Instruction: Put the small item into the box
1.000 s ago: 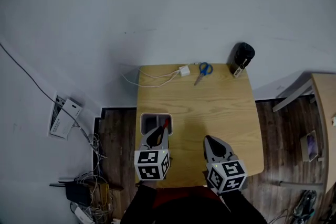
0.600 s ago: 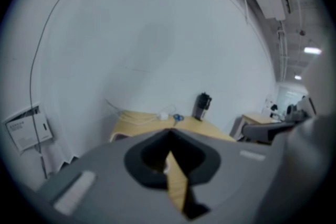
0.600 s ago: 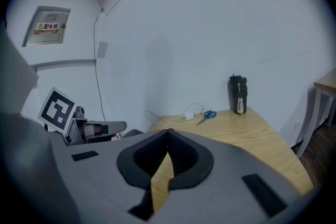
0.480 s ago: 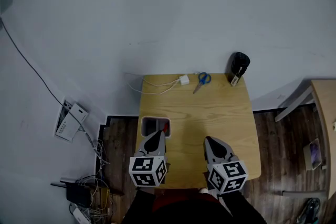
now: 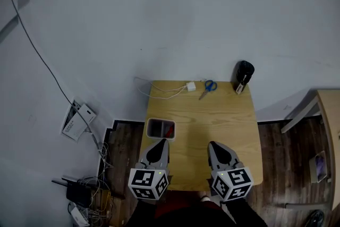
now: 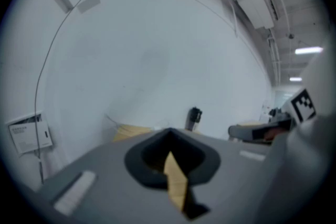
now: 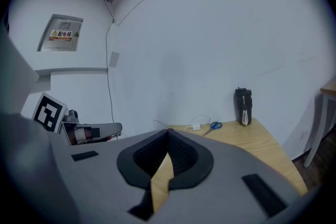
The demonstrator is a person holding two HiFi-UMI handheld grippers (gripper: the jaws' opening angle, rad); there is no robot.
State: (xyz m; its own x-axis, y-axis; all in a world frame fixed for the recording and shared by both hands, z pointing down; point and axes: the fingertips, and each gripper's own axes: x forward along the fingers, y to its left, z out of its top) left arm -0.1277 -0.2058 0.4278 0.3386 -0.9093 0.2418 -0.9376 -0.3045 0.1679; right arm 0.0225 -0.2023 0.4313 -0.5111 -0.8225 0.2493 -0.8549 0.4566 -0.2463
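Observation:
A small grey box (image 5: 150, 121) stands on the wooden table (image 5: 223, 119) near its left edge, with a red item (image 5: 169, 129) lying inside it. My left gripper (image 5: 162, 142) hovers just on the near side of the box, its jaws shut and empty. The right gripper (image 5: 212, 144) sits level with it to the right, also shut with nothing held. In the left gripper view the left gripper (image 6: 168, 131) shows its tips meeting; the box is hidden below them. The right gripper view shows the right gripper (image 7: 168, 130) the same way.
Blue scissors (image 5: 208, 86), a white charger (image 5: 190, 86) with its cable, and a black bottle (image 5: 244, 74) lie along the table's far edge by the wall. Cables and a power strip (image 5: 79, 204) clutter the floor at left. Another table's edge (image 5: 326, 130) stands at right.
The left gripper has drawn back from over the box toward me, and the red item stays in the box. The head view has shifted, so the table sits lower in the frame.

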